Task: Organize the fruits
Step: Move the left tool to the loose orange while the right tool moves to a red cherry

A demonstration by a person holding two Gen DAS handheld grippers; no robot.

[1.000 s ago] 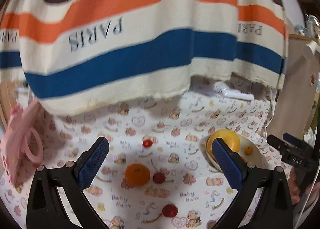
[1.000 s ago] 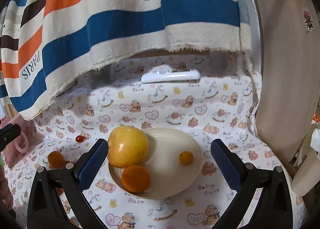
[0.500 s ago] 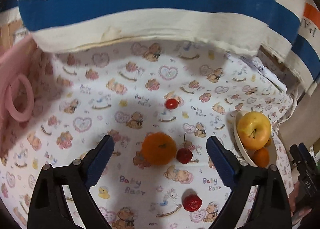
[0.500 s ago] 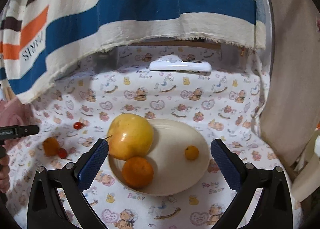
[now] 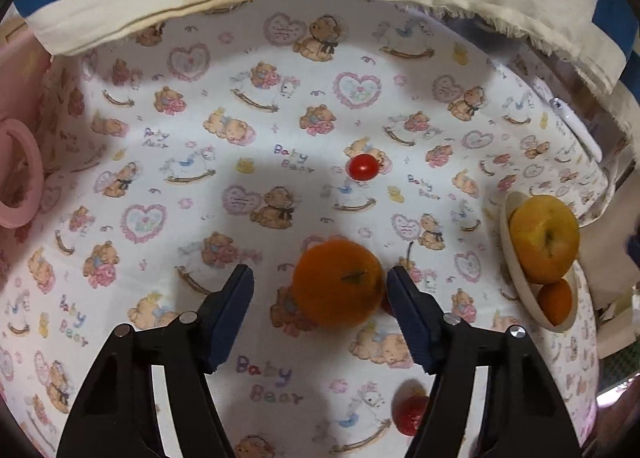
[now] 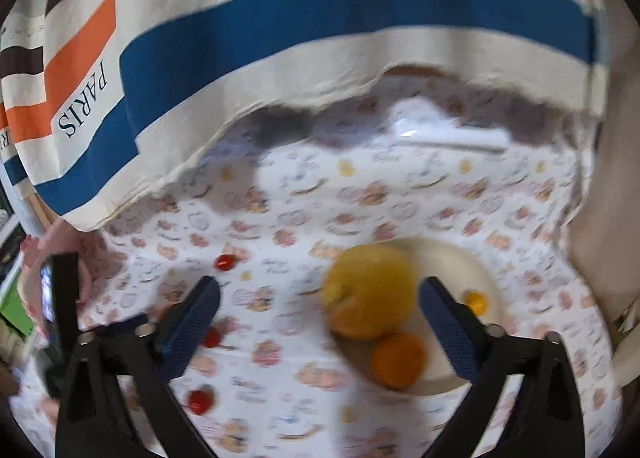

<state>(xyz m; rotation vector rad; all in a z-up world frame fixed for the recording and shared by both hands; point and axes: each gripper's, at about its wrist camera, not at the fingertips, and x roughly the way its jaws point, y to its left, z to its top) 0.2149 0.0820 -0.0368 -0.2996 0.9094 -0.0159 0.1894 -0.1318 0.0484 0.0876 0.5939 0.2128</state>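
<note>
Two grippers work over a table covered in a teddy-bear cloth, where fruit is being gathered onto a cream plate at the right. The left gripper has just been closing, its jaws now straddling a loose orange without yet pressing it, likely to carry it to the plate. A cherry sits tight against the orange's right side, close to the right pad. The right gripper hangs with jaws apart and empty near the plate, which already holds an apple, a second orange and a tiny yellow fruit. A cherry tomato lies farther off, a strawberry nearer.
</note>
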